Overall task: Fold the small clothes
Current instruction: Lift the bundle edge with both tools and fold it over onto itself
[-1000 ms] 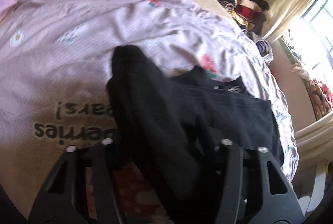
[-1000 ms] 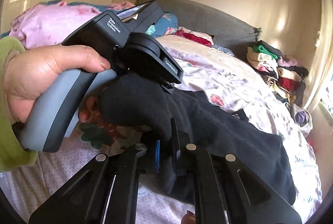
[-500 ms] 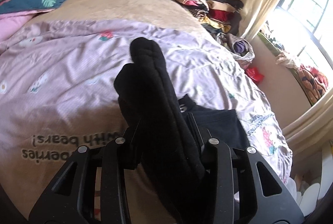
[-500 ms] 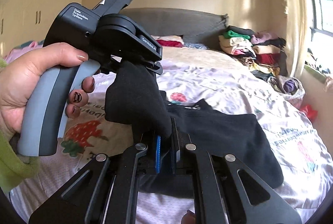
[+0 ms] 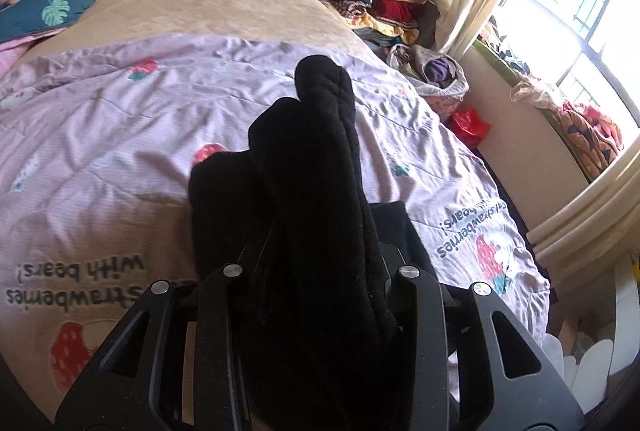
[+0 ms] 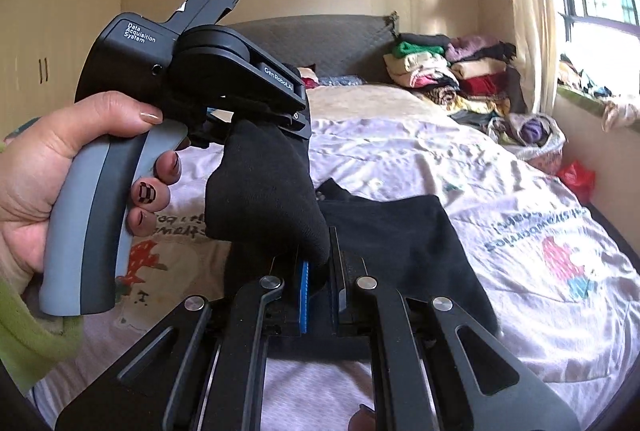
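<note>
Left gripper pads are hiding under the black sock it's gripping, right gripper jaws clamping the sock's other end above the bed.

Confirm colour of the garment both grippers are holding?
Plain black garment, no visible pattern; shows best in the right wrist view.

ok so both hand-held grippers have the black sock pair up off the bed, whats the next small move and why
Probably lower the black socks toward the bare pink bedspread beside the black garment. The right hand-held gripper pinches one end, the left hand-held gripper has the other end between its jaws, and the socks hang bunched between them, so nothing can be flattened in the air.
</note>
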The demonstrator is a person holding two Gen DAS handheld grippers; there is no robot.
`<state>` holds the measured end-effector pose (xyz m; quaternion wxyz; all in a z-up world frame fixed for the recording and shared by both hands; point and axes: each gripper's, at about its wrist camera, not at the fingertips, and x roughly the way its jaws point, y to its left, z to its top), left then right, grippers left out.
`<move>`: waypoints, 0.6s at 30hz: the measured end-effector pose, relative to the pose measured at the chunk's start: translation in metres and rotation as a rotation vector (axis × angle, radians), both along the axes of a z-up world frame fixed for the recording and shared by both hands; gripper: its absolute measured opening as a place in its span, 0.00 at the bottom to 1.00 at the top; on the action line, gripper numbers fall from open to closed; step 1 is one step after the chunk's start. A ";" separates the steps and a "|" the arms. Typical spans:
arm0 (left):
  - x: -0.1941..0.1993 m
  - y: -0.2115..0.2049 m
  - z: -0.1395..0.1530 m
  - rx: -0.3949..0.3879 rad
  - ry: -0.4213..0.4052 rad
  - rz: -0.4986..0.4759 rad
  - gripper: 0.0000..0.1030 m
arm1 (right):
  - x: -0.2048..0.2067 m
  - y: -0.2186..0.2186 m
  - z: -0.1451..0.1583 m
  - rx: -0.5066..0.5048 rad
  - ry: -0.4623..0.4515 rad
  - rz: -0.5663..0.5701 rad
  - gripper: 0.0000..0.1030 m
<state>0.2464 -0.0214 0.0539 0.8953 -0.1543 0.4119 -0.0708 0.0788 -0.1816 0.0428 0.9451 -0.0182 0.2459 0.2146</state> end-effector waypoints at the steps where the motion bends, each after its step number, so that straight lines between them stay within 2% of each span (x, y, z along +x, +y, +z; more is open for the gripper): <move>1: 0.003 -0.006 -0.002 0.006 0.006 -0.004 0.27 | 0.002 -0.004 -0.002 0.004 0.007 -0.005 0.06; 4: 0.013 -0.024 -0.009 0.027 0.027 -0.018 0.27 | 0.009 -0.018 -0.008 0.033 0.043 -0.014 0.06; 13: 0.045 -0.071 -0.045 0.106 0.123 -0.054 0.28 | 0.030 -0.056 -0.040 0.180 0.237 -0.039 0.06; 18: 0.056 -0.090 -0.065 0.132 0.164 -0.061 0.39 | 0.038 -0.073 -0.064 0.285 0.364 -0.061 0.07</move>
